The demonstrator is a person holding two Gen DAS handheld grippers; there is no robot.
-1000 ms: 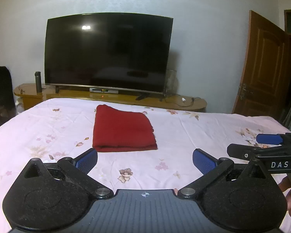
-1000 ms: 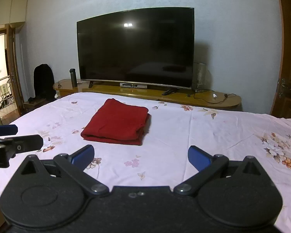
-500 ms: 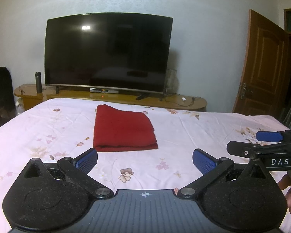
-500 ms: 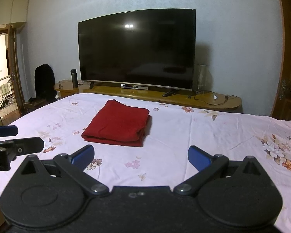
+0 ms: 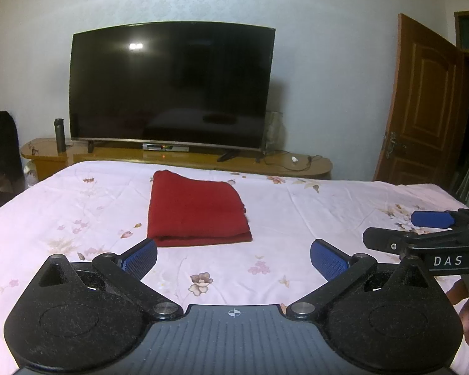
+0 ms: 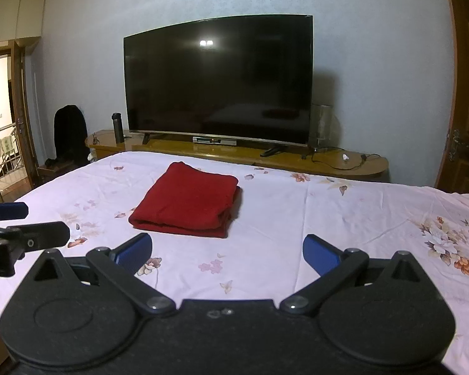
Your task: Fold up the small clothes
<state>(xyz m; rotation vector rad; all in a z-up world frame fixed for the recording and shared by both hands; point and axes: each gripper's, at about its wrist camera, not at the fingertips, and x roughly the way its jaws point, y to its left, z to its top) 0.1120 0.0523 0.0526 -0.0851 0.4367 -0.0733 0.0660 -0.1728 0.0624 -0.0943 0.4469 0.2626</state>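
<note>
Red cloth point(image 5: 197, 209) lies folded in a neat block on the flowery pink bed point(image 5: 328, 206). Both the left claw point(image 5: 233, 259) and the right claw point(image 6: 227, 251) are spread wide, holding nothing. White letters on one read "DAS".

White letters "DAS" were read on the right gripper point(image 5: 428, 228) body, seen in the left wrist view.

left gripper point(image 5: 233, 257): black grainy body, blue ribbed pads, silver pivot screws, ridged grey plate with crosshair mark
right gripper point(image 6: 227, 251): matching black body, blue pads, white "DAS" lettering on its side
</note>
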